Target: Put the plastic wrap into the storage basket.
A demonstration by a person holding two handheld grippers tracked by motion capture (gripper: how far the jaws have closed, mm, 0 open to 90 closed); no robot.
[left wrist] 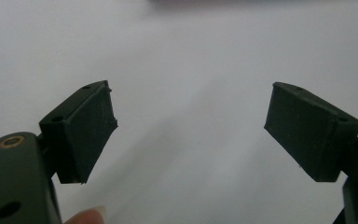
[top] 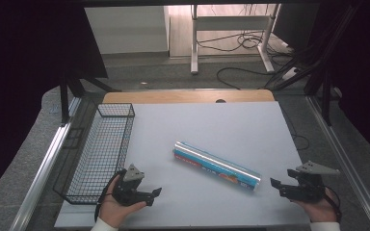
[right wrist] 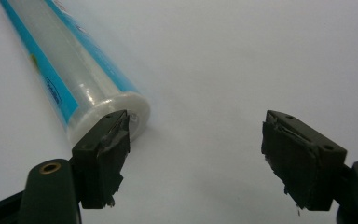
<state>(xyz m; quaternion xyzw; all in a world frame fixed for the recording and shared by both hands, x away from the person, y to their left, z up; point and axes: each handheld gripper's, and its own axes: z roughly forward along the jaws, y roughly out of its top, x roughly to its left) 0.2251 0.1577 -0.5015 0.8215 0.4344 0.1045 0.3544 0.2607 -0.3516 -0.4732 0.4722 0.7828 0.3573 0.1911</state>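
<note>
The white table top (top: 212, 125) lies in front of me, and everything else I place by the roll on it. Next in size is the black wire basket (top: 101, 149), standing along the table's left edge, well apart from the roll and off to its left. The roll (top: 217, 165) itself, a long tube in clear wrap with blue and red print, lies flat and slantwise near the middle of the sheet, one end toward the basket, the other toward my right side.

My right tongs (top: 278, 185) rest low on the table just past that nearer end of the roll. In the right gripper view the roll (right wrist: 70, 79) runs off to the upper left and its white end cap sits right behind one black pad (right wrist: 103, 149); I cannot tell whether it touches. The jaws stand spread, with bare table between them.

My left tongs (top: 153, 195) lie near the basket's near corner, left of the roll and apart from it, jaws spread wide over bare white surface (left wrist: 186, 140).
</note>
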